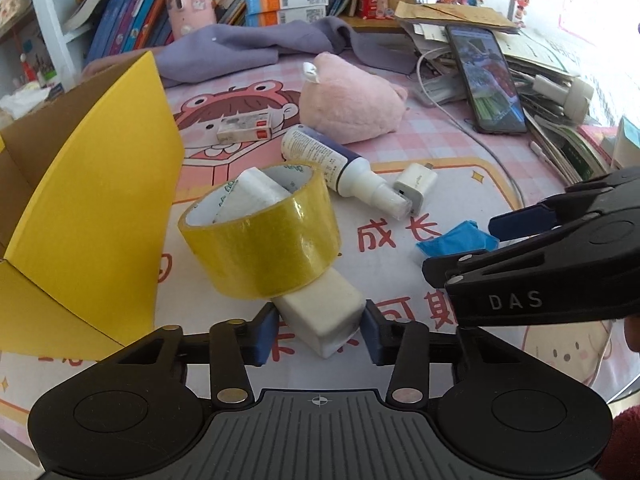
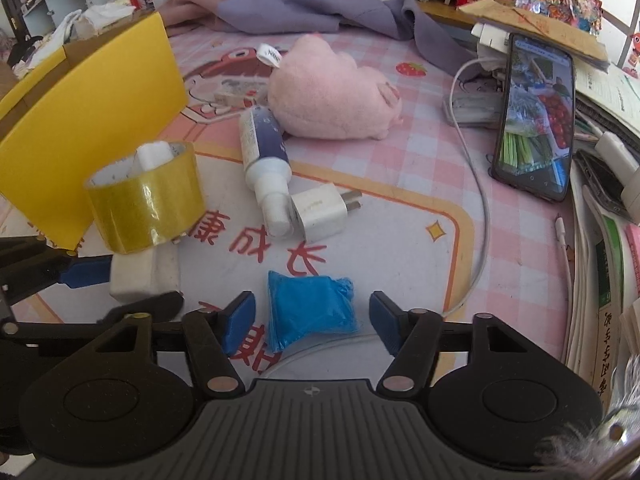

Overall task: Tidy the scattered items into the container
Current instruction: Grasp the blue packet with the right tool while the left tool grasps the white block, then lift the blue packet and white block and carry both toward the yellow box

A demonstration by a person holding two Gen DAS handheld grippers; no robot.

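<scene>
My left gripper (image 1: 320,330) is shut on a white rectangular block (image 1: 320,314) that passes through a yellow tape roll (image 1: 260,240); the roll hangs tilted on the block. A yellow-lined cardboard box (image 1: 100,200) stands open to the left. My right gripper (image 2: 312,320) is open, its blue pads either side of a folded blue packet (image 2: 310,310) on the mat, not touching it. The block (image 2: 140,276), the tape roll (image 2: 146,208) and the box (image 2: 92,128) also show in the right wrist view. The right gripper (image 1: 516,240) shows in the left wrist view, over the blue packet (image 1: 456,240).
A spray bottle (image 2: 264,156), a white charger plug (image 2: 320,212), a pink plush (image 2: 332,92) and a small eraser box (image 1: 244,130) lie on the pink mat. A phone (image 2: 536,120), cables, papers and books crowd the right side; a purple cloth (image 2: 320,8) lies at the back.
</scene>
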